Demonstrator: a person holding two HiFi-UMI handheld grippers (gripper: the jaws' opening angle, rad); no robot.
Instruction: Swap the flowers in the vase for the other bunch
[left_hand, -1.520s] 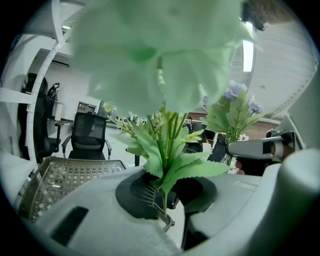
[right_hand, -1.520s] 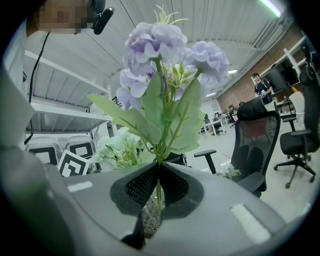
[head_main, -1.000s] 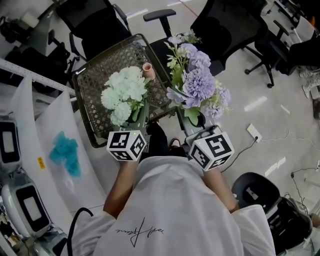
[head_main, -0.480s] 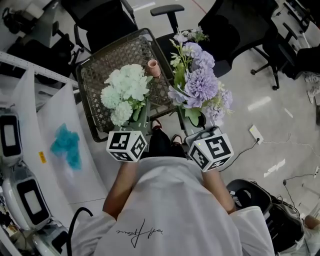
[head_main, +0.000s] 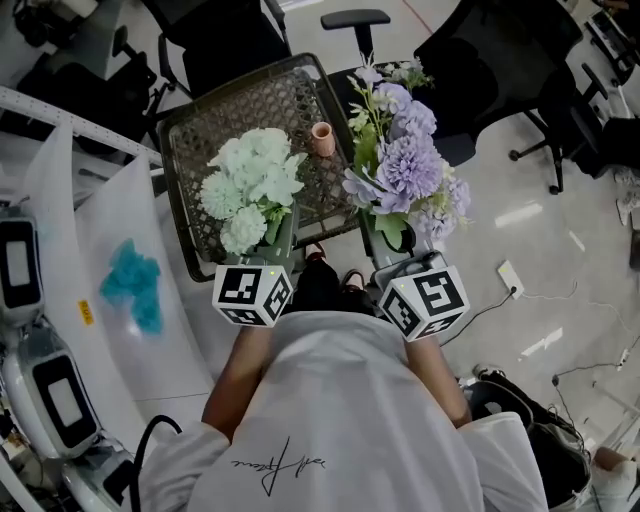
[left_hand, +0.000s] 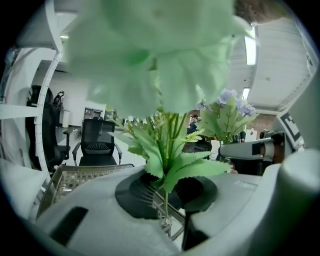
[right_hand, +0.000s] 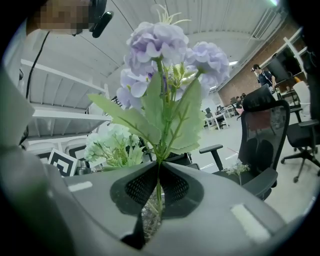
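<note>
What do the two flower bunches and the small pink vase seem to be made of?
Pale green flower bunch and purple flower bunch: likely artificial, fabric petals with matte plastic leaves; the leaves look flat and evenly toothed, the stems thin and stiff. Small pink vase: smooth, matte, perhaps ceramic or plastic; too small to tell.

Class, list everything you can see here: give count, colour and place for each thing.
Dark woven tray table: one, dark brown, before the person.
Small pink vase: one, pink, on table, flowerless.
White-green artificial flower bunch: one, pale green, in left jaws.
Purple artificial flower bunch: one, lilac, in right jaws.
Black office chairs: several, black, beyond table.
Left gripper: one, grey, marker cube black-white, shut on white-green stems.
Right gripper: one, grey, shut on purple stems.
</note>
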